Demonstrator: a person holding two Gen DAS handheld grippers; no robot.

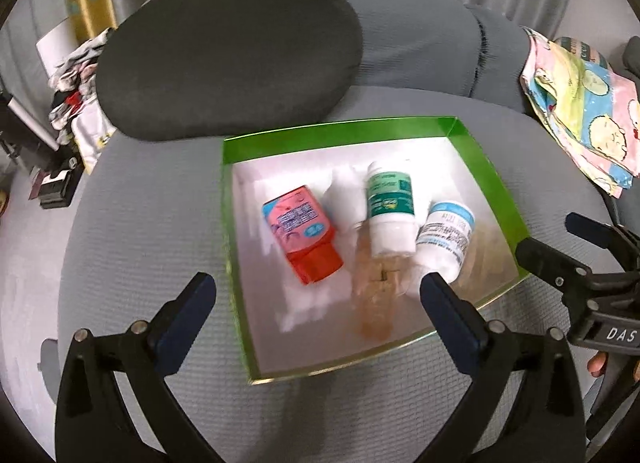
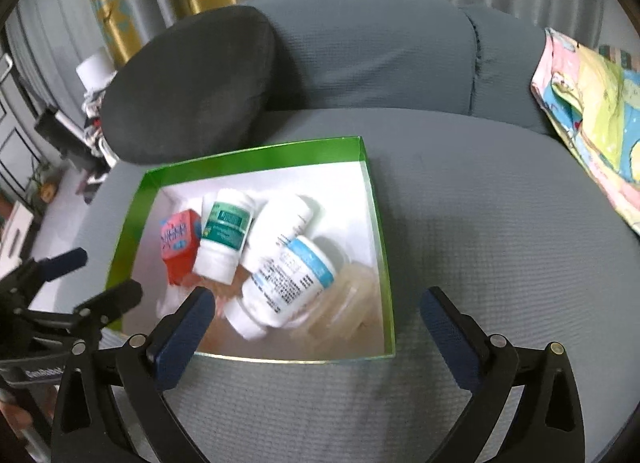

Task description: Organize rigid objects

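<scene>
A green-rimmed box (image 1: 340,131) with a white inside sits on the grey sofa seat; it also shows in the right wrist view (image 2: 256,155). Inside lie a pink bottle with a red cap (image 1: 300,231), a green-labelled white bottle (image 1: 390,207), a blue-labelled white bottle (image 1: 446,233) and a clear amber bottle (image 1: 376,287). In the right wrist view I see the pink bottle (image 2: 180,247), green-labelled bottle (image 2: 226,235), blue-labelled bottle (image 2: 288,283) and another white bottle (image 2: 280,223). My left gripper (image 1: 320,299) is open and empty over the box's near edge. My right gripper (image 2: 316,315) is open and empty, just in front of the box.
A dark grey cushion (image 1: 228,51) leans on the sofa back behind the box. A patterned pink and yellow cloth (image 1: 580,103) lies at the right. Clutter and a floor (image 1: 24,223) are left of the sofa. The right gripper shows at the right edge (image 1: 560,255).
</scene>
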